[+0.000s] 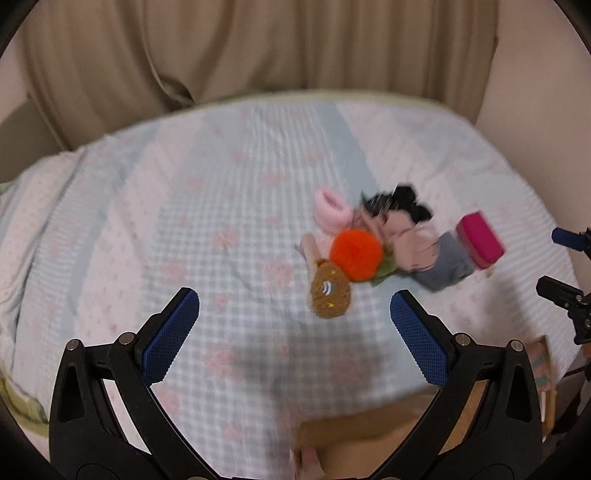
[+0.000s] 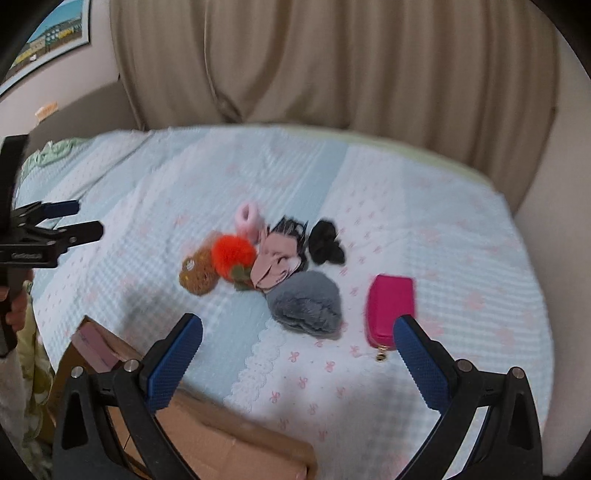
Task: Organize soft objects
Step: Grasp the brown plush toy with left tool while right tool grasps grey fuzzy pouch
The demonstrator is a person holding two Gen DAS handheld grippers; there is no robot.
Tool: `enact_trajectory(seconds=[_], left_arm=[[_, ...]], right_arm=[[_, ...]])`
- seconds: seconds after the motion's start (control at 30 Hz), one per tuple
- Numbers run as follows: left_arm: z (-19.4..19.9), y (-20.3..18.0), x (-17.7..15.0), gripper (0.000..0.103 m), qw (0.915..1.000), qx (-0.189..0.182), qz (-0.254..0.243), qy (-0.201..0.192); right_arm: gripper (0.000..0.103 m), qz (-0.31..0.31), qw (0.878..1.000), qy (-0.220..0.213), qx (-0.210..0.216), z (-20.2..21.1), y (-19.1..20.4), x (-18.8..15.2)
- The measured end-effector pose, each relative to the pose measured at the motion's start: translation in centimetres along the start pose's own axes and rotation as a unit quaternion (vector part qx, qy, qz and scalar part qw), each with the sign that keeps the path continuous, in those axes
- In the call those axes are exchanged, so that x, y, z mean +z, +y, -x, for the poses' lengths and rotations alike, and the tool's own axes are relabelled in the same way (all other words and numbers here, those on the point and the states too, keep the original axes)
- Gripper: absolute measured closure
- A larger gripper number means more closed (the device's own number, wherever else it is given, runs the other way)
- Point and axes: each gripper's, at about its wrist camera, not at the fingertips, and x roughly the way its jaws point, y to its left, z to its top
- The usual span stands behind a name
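Pile of soft toys (image 1: 373, 247) sits ahead, slightly right of the left gripper (image 1: 294, 306) — both grippers gaping wide, empty, right gripper (image 2: 298, 334) nearer.

Orange pompom (image 2: 233, 256): fluffy fur. Grey plush (image 2: 306, 302): soft pile. Brown knitted toy (image 2: 196, 276): nubbly yarn. Magenta pouch (image 2: 388, 305): smooth, matt. Bedspread (image 2: 424, 229): quilted cloth. Cardboard box (image 2: 236, 448): matt. Gripper pads (image 1: 170, 334): blue textured rubber.

I see a beige curtain (image 2: 332, 66) at twelve o'clock, behind the pale checked bedspread (image 2: 424, 206). A framed picture (image 2: 51, 33) hangs at ten o'clock. A cardboard box (image 2: 229, 443) sits at six o'clock, touching the bedspread's edge.
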Motion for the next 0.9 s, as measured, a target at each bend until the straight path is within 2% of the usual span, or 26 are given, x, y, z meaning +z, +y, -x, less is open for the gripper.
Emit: enact_trajectory(seconds=[0.17, 0.33, 0.4, 0.5, 0.6, 0.7, 0.8, 0.9], left_arm=[[-7.5, 0.4, 1.3, 0.000, 0.9970, -0.018, -0.009, 0.075], [-14.5, -0.1, 1.0, 0.000, 0.9875, -0.028, -0.029, 0.152], [-16.3, -0.4, 0.7, 0.000, 0.9841, -0.034, -0.036, 0.170], [-18.7, -0.8, 0.3, 0.000, 0.9796, -0.043, -0.042, 0.192], [-20.7, -0.8, 0.0, 0.001, 0.9764, -0.050, -0.042, 0.206], [-21.8, -0.9, 0.1, 0.001, 0.9754, -0.047, -0.054, 0.209], [-23.0, -1.0, 0.3, 0.001, 0.9722, -0.059, -0.054, 0.220], [-23.8, -1.3, 0.5, 0.006, 0.9693, -0.067, -0.060, 0.229]], right_arm=[[0.000, 0.005, 0.998, 0.066, 0.017, -6.3, -1.1, 1.2], [0.000, 0.024, 0.993, 0.113, 0.024, -11.1, -1.3, 1.6], [0.000, 0.036, 0.991, 0.124, 0.026, -12.6, -1.0, 1.7], [0.000, 0.050, 0.988, 0.140, 0.037, -14.4, -0.8, 1.7], [0.000, 0.080, 0.985, 0.151, 0.018, -15.9, -0.4, 1.7], [0.000, 0.088, 0.982, 0.167, 0.017, -17.5, -0.3, 2.0], [0.000, 0.092, 0.982, 0.167, 0.013, -18.5, -0.3, 2.2], [0.001, 0.100, 0.981, 0.166, 0.014, -19.2, 0.0, 2.2]])
